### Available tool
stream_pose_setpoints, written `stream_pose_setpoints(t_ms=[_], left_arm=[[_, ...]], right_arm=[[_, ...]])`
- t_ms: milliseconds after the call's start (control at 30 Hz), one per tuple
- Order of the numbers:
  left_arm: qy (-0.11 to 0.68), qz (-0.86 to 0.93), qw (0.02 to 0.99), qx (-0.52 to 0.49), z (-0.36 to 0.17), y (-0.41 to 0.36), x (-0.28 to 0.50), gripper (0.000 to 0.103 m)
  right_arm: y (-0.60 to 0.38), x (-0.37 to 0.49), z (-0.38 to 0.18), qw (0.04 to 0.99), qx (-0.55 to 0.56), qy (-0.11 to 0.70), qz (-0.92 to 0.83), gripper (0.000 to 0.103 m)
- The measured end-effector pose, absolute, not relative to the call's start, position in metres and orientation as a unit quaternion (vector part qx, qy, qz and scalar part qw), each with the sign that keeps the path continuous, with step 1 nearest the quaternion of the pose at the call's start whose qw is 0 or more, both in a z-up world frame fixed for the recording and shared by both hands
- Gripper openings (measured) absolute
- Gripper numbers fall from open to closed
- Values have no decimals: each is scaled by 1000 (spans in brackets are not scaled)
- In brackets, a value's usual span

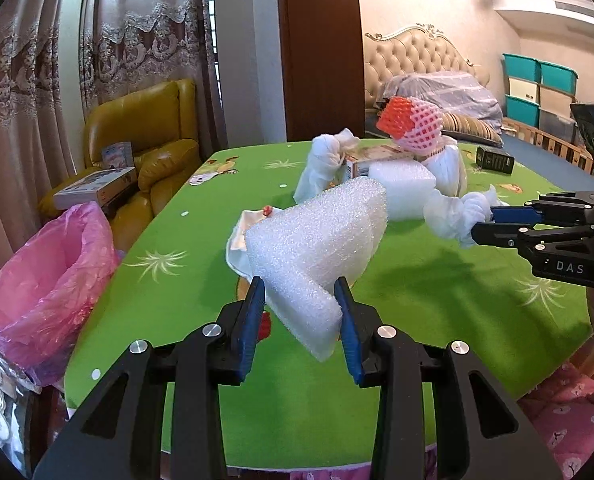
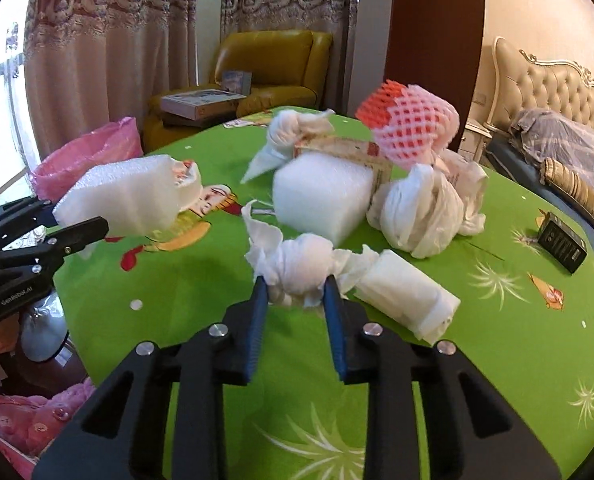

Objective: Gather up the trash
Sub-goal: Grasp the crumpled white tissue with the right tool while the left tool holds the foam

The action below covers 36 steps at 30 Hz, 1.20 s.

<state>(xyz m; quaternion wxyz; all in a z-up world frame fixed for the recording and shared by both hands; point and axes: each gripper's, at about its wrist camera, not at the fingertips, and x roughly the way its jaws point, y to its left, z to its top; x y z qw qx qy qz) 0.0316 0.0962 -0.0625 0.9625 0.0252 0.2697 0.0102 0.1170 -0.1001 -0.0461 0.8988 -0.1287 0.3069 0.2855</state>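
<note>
Trash: foam block clamped in left gripper | right gripper tilted down, fingers pinching knotted bag

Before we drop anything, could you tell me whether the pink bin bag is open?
Open: the pink bin bag gapes upward beside the table.

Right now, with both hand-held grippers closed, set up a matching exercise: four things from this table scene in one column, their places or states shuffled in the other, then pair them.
Things:
1. foam sheet
2. knotted white bag
3. pink bin bag
4. black box

States or places:
A. lying alone near the table's far right edge
B. gripped by the right hand-held gripper
C. open beside the table's left edge
D. gripped by the left hand-held gripper

Pairs: 1-D, 2-B, 3-C, 4-A
</note>
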Motion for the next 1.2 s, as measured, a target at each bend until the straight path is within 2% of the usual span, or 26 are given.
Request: stream_pose_setpoints(t_ms=[867, 1200], left_arm=[[251, 92, 963, -16, -52, 169, -4, 35], [235, 156, 959, -35, -38, 220, -18, 35]], right_arm=[[-20, 102, -32, 873, -155, 283, 367, 27], [38, 98, -17, 853, -173, 257, 420, 27]])
